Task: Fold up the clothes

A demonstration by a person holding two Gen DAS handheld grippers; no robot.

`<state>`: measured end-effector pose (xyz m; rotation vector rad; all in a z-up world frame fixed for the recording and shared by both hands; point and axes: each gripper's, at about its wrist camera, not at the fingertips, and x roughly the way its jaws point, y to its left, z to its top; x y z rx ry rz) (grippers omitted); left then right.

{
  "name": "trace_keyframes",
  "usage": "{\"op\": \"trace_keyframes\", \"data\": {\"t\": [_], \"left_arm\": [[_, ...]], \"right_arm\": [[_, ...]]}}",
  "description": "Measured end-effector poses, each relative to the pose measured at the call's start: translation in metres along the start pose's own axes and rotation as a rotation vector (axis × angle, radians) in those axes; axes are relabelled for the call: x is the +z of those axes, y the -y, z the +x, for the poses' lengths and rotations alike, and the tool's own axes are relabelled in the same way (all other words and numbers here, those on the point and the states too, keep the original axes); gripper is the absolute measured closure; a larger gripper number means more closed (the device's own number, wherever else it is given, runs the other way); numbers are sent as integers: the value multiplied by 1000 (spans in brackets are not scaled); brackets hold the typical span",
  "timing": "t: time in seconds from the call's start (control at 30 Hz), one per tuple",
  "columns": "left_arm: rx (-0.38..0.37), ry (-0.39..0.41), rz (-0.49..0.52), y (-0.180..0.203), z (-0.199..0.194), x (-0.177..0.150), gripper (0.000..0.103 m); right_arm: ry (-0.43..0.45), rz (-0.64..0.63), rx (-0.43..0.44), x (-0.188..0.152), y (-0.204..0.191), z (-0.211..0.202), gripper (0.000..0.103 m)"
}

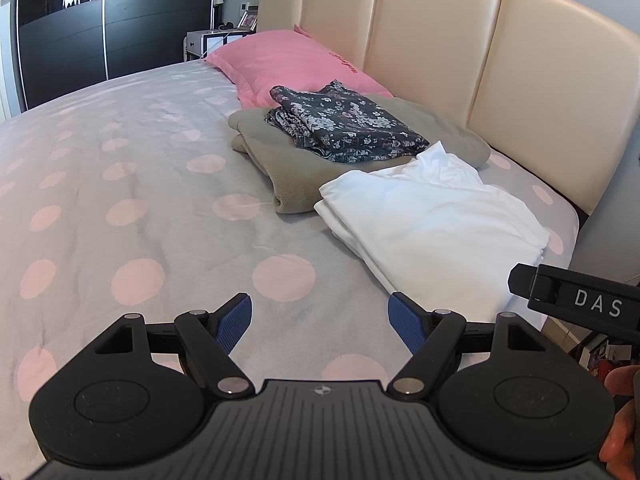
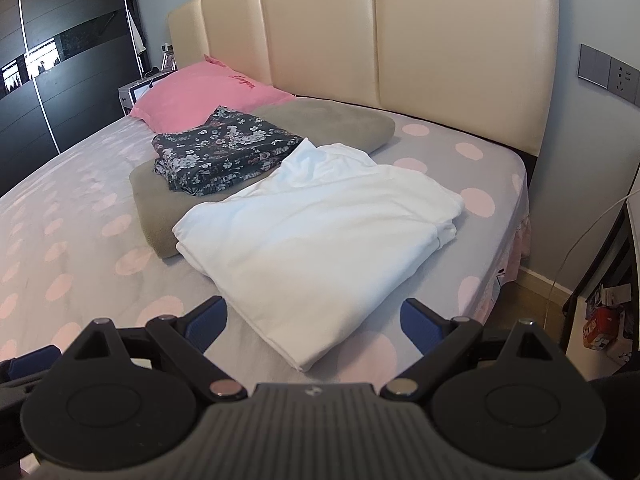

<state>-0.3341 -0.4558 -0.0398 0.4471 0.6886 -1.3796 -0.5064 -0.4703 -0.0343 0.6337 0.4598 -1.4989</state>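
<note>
Left gripper (image 1: 319,322): blue-padded fingers (image 1: 236,322) spread wide, nothing between them, hovering over the grey bedsheet with pink polka dots (image 1: 120,216). Right gripper (image 2: 313,322): fingers (image 2: 420,326) likewise apart and empty, near corner of the folded white garment (image 2: 320,240) sits just ahead between them, not touching. Part of the right gripper's black body shows at the right edge of the left view, a hand (image 1: 620,420) below it.

White garment lies folded flat near the bed's right edge. Its far-left edge overlaps the folded grey-beige fleece blanket (image 2: 160,208). On top of the blanket: folded dark floral-print garment (image 2: 224,152). Behind that, pink pillow (image 2: 200,92) against the cream padded headboard (image 2: 400,48). Far left: dark sliding wardrobe (image 1: 80,20).
</note>
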Motion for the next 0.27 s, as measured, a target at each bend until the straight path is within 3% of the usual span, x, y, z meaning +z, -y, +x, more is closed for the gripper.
{"op": "trace_keyframes", "data": {"t": [0.27], "left_arm": [[-7,5,8,1,0,1,29]], "right_arm": [[-3,-1,2,0,0,1,8]]}}
